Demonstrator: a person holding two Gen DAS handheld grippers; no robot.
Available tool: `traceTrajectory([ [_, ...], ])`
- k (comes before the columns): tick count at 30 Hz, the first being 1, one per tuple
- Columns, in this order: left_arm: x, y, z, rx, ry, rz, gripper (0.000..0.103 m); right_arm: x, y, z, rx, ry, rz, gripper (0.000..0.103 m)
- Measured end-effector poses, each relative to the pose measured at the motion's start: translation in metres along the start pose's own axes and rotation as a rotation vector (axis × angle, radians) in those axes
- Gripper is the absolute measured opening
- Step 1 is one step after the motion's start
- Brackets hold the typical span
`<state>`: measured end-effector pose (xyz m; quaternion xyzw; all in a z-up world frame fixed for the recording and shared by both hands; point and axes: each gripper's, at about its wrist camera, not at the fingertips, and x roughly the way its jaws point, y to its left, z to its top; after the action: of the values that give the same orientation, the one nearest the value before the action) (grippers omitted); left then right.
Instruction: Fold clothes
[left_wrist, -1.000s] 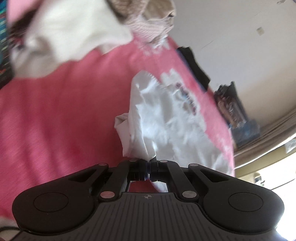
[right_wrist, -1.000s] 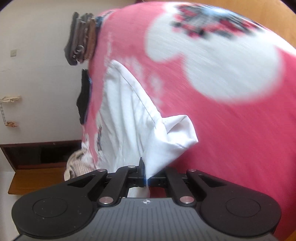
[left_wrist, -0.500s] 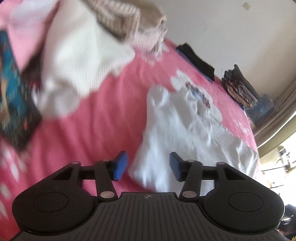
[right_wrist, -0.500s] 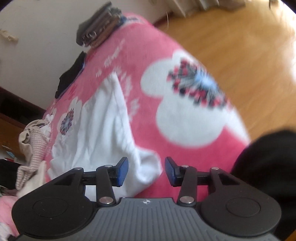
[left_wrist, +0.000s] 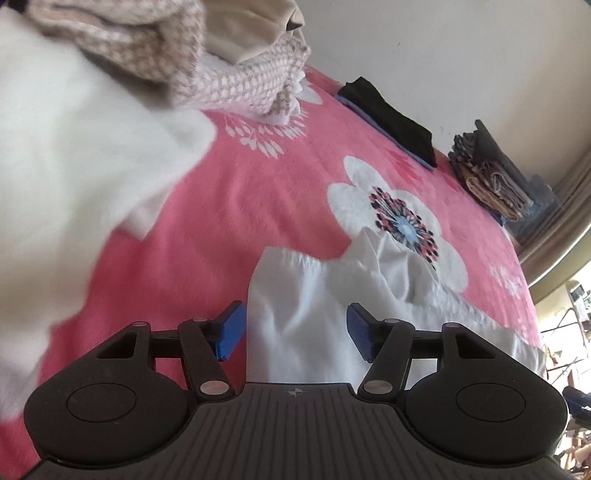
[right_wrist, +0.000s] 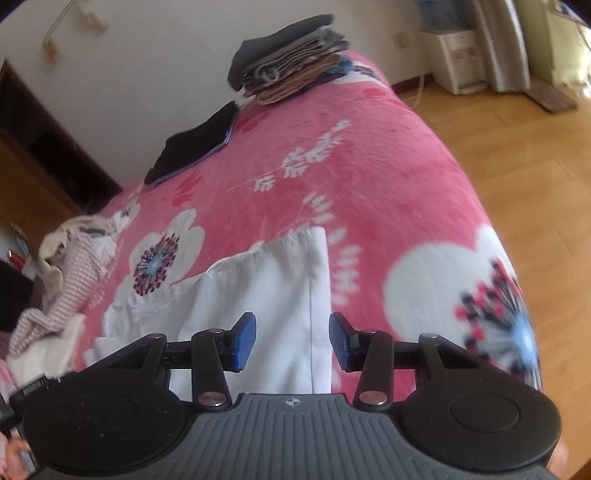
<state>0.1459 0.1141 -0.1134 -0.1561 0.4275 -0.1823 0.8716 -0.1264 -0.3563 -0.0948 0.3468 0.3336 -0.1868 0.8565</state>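
Left gripper (left_wrist: 293, 330) & right gripper (right_wrist: 291, 341): jaws apart, nothing clamped; 1 s ago both were pinched on the white garment (left_wrist: 314, 317), now released. It lies flat between/just beyond the jaws on a pink floral blanket (right_wrist: 332, 184). Beyond left jaws: unfolded clothes pile (left_wrist: 184, 55). Far: black folded item (right_wrist: 195, 144), folded stack (right_wrist: 291, 74) by the wall; wood floor (right_wrist: 517, 147) right. No legible writing.

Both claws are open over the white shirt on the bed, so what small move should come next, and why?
Probably lower both claws and close them on the near edge. The left claw and right claw stand open with the white shirt lying between their fingers, ungripped and flat on the pink blanket, likely ready for another fold.
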Motion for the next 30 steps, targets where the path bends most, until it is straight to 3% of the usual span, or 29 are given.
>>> traceTrajectory([
  [7,0.025,0.003,0.009,0.030,0.007,-0.022,0.057,0.046,0.011,0.030,-0.114,0.027,-0.032,0.047],
  [15,0.030,0.001,0.011,0.084,-0.022,-0.023,0.033,0.081,-0.001,0.049,-0.080,0.039,-0.065,0.047],
  [18,0.030,-0.001,0.010,0.100,-0.039,-0.043,0.013,0.080,0.001,0.047,-0.103,0.031,-0.059,0.038],
  [19,0.030,-0.002,0.010,0.108,-0.042,-0.053,0.011,0.078,0.003,0.046,-0.108,0.022,-0.058,0.034],
  [21,0.029,-0.005,0.009,0.127,-0.057,-0.056,0.005,0.074,0.004,0.046,-0.113,0.009,-0.045,0.016],
  [22,0.027,-0.006,0.008,0.135,-0.065,-0.057,0.005,0.071,0.004,0.046,-0.113,-0.004,-0.046,0.012],
  [30,0.000,-0.009,0.011,0.108,-0.146,-0.111,0.001,0.037,0.004,0.047,-0.086,-0.099,0.005,0.004],
])
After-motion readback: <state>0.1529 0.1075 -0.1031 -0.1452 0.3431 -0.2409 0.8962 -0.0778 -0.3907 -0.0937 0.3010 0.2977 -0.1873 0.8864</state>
